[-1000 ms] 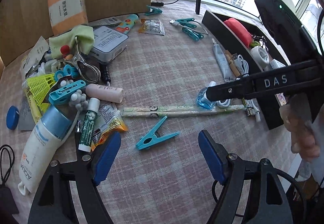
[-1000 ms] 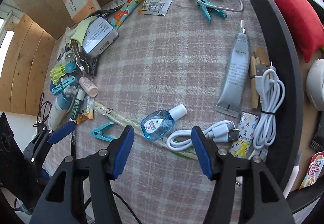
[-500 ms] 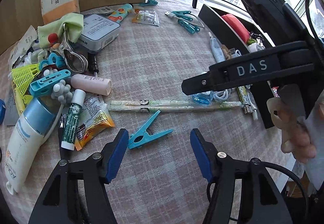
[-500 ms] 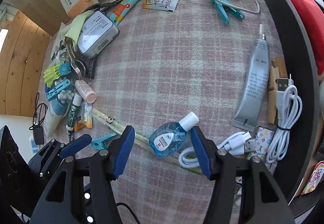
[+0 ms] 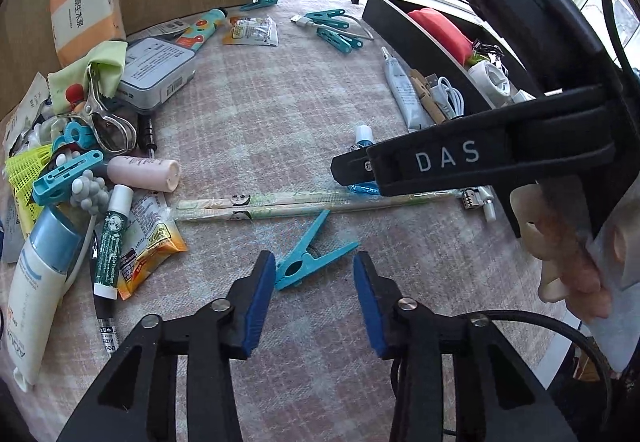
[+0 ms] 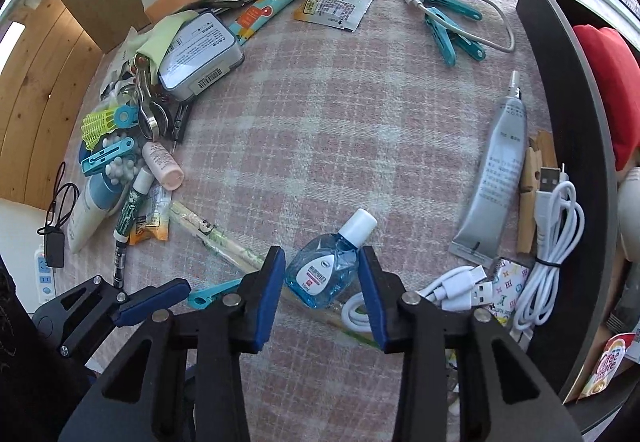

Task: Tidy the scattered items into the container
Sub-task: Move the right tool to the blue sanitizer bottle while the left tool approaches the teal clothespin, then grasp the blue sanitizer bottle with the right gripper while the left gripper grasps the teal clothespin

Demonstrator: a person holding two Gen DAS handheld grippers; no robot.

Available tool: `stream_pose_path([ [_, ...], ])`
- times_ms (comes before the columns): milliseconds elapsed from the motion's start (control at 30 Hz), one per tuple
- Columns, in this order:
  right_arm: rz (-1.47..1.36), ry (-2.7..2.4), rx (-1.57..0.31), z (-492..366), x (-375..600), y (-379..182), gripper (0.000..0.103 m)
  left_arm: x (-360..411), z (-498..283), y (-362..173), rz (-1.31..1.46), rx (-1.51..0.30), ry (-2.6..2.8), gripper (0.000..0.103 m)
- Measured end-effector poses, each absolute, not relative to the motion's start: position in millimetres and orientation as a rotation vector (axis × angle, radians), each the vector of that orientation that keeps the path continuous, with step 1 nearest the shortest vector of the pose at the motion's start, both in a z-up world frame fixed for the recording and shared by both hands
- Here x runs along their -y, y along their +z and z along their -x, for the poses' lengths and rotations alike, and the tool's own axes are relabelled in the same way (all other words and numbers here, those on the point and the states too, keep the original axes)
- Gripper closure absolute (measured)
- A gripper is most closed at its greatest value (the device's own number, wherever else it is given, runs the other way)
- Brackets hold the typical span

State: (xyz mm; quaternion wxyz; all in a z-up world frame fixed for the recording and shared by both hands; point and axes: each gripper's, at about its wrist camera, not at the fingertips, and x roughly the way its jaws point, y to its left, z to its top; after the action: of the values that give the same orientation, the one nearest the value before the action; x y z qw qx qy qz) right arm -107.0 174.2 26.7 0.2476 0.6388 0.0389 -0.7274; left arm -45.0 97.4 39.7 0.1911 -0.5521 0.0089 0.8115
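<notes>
Left wrist view: the left tongs (image 5: 314,274) point down at the checked worktop (image 5: 280,114), their jaws closing around a teal clothes peg (image 5: 310,258). The peg's closed end lies just by the left blue pad; the right pad stands clear of it, so the peg is not yet gripped. Beyond it lies a long wrapped pair of chopsticks (image 5: 280,202). At the left is a heap of clutter, among it a white tube (image 5: 36,282), a pink bottle (image 5: 144,172) and a metal tin (image 5: 160,70). At the right a hand (image 5: 568,246) holds the right tongs, which cross the view above a small blue bottle (image 5: 362,138). The dark container (image 5: 412,38) stands at the far right with a red cushion (image 5: 440,30) inside.

Right wrist view: the right tongs (image 6: 322,274) are closing, with the small blue bottle (image 6: 326,270) between the pads; the right pad looks to touch it, the left one stands just beside it. The bottle lies on the worktop, near the container's wall (image 6: 568,130). A grey tube (image 6: 496,182), a coiled white cable (image 6: 556,226) and a second cable (image 6: 452,286) lie beside that wall. The left tongs (image 6: 176,292) show at lower left by the peg (image 6: 212,294).
</notes>
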Motion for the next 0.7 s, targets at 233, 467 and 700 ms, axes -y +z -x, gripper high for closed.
stream_pose_path([
  [233, -1.76, -1.956, -0.063, 108.2, -198.7, 25.1, 0.066, -110.5, 37.6, 40.6, 1.541, -0.136, 2.271, 0.068],
  [467, -1.777, -1.951, -0.032, 115.3, -195.2, 27.7, 0.066, -125.2, 36.9, 30.5, 1.539, -0.216, 2.255, 0.076],
  [700, -1.77, -1.963, 0.035, 125.8, -196.8, 22.0, 0.066, -113.0, 39.9, 26.9, 1.563, -0.098, 2.261, 0.087],
])
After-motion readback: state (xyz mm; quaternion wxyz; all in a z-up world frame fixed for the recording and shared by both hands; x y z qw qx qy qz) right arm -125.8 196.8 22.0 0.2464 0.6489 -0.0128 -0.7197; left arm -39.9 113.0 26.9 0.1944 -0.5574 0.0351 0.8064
